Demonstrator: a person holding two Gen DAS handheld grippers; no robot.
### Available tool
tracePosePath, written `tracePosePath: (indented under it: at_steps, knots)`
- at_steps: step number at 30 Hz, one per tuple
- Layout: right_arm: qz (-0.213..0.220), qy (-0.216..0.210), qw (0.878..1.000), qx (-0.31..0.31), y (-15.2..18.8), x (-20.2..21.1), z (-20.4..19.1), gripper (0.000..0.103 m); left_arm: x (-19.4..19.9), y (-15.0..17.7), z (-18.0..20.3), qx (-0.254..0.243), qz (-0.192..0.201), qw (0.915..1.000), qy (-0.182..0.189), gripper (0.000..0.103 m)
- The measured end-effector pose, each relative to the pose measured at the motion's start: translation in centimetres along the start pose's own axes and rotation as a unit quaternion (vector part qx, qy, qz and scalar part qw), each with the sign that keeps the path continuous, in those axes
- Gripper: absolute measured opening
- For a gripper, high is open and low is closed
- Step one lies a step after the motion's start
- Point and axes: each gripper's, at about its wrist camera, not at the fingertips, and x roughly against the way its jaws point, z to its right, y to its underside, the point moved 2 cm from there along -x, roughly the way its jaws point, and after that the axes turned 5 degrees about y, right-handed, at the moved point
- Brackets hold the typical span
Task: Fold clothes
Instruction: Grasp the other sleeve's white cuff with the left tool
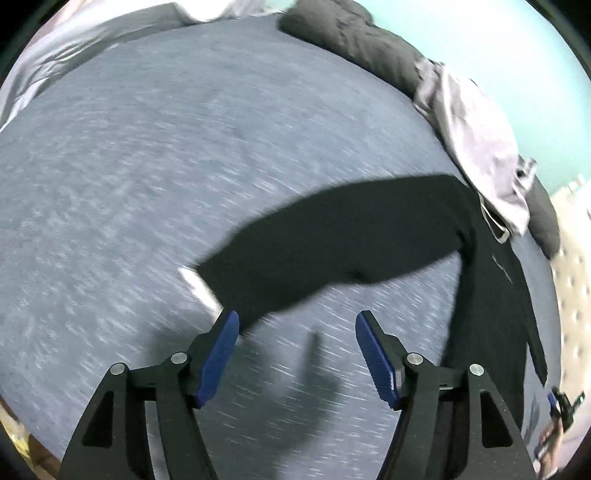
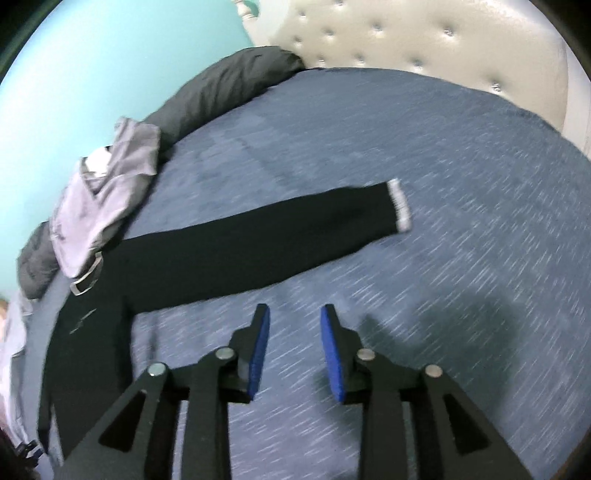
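A black long-sleeved top lies flat on the blue bedspread. In the left wrist view one sleeve runs from the body at the right down to a white cuff, just beyond my left gripper's left fingertip. My left gripper is open wide above the bedspread, with nothing between its blue pads. In the right wrist view the top stretches its other sleeve to the right, ending in a white cuff. My right gripper hovers just in front of that sleeve, open and empty.
A pale lilac garment lies crumpled over the top's collar end, also seen as the lilac garment. A dark grey quilt lines the bed's far edge by a teal wall. A cream tufted headboard bounds the bed.
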Motion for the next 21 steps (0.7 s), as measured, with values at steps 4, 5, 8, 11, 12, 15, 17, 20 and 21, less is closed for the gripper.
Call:
tracePosePath:
  at_steps: [4, 5, 8, 11, 12, 15, 17, 20, 21]
  knots:
    - [-0.005, -0.033, 0.999, 0.020, 1.8, 1.2, -3.5, 0.039, -0.4, -0.5, -2.6, 0.025, 0.002, 0.9997, -0.005, 0.070]
    - [-0.006, -0.038, 0.999, 0.032, 2.2, 1.4, -4.6, 0.039, -0.5, -0.7, -3.3, 0.031, 0.003, 0.9995, -0.007, 0.070]
    - [-0.011, -0.042, 0.998, 0.053, 3.1, 1.5, -6.4, 0.039, -1.2, -0.7, -4.2, 0.044, 0.002, 0.9990, -0.003, 0.070]
    - [-0.018, -0.046, 0.997, 0.062, 3.7, 1.4, -7.5, 0.039, -2.1, -0.8, -4.6, 0.043, 0.000, 0.9991, -0.005, 0.070]
    - [-0.020, -0.046, 0.997, 0.064, 3.8, 1.3, -7.8, 0.039, -2.4, -0.8, -4.7, 0.041, 0.000, 0.9991, -0.007, 0.070]
    - [-0.023, -0.046, 0.996, 0.073, 4.0, 1.1, -8.5, 0.039, -2.8, -0.9, -4.4, 0.028, 0.008, 0.9995, -0.013, 0.070]
    - [-0.026, -0.046, 0.995, 0.079, 4.1, 1.0, -8.9, 0.039, -3.0, -1.1, -4.6, 0.039, 0.013, 0.9992, -0.005, 0.070]
    - [-0.025, -0.045, 0.995, 0.081, 4.3, 1.3, -9.0, 0.039, -2.3, -1.3, -5.2, 0.063, 0.030, 0.9973, 0.024, 0.069]
    - [-0.025, -0.045, 0.995, 0.080, 4.3, 1.4, -8.9, 0.039, -2.0, -1.4, -5.4, 0.071, 0.036, 0.9962, 0.034, 0.070]
